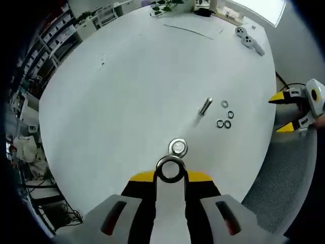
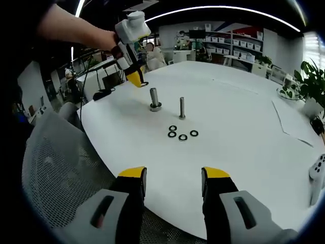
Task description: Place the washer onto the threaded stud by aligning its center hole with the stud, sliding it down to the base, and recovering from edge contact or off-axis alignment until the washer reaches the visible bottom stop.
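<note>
Left gripper point(image 1: 170, 175) has its jaws clamped on a washer point(image 1: 170, 169), poised just above the threaded stud point(image 2: 154, 99) mid-tabletop point(image 1: 127, 86). Keep it level, centre the hole, ease down. Right gripper point(image 2: 172, 185) waits at the near edge, jaws apart.

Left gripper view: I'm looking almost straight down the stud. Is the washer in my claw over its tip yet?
Observer: No. In the right gripper view the left claw hangs higher than the stud and off to one side, apart from it.
Operator: The second stud looks tipped over from here. Is it?
Observer: No, the second stud stands upright on the table, near four loose washers.
Operator: Is the right claw carrying anything?
Observer: No. The right claw is open, with nothing between its jaws.
</note>
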